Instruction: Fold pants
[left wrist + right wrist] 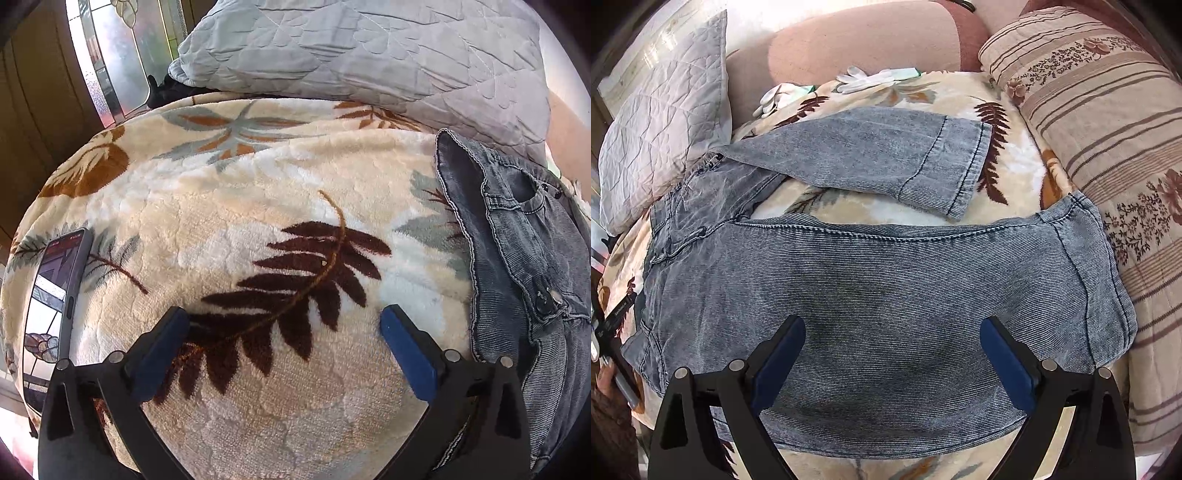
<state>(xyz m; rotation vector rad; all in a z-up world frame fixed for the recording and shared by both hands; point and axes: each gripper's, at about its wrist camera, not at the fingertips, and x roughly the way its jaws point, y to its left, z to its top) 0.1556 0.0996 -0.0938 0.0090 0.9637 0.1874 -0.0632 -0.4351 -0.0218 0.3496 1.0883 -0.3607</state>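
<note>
Right gripper (893,354): its 2 blue fingers are wide apart and hold nothing. They hang over the near leg of the pants.
Left gripper (284,343): its 2 blue fingers are wide apart too, with nothing between them. They hang over the blanket, just left of the top of the pants.
Pants (879,295): gray-blue jeans, spread out flat on the bed. The waist is at the left and the 2 legs go off to the right. The near leg lies straight. The far leg (871,151) angles away from it, so the blanket shows between them.
Blanket (258,206): soft and cream, with brown and gray leaves. The pants lie on it.
Phone (55,291): lies on the blanket at the left edge.
Gray pillow (369,48): behind the waist of the pants.
Striped pillow (1108,129): at the right, by the leg ends.
White gloves (868,79): 2, on the far side of the bed, past the far leg.
</note>
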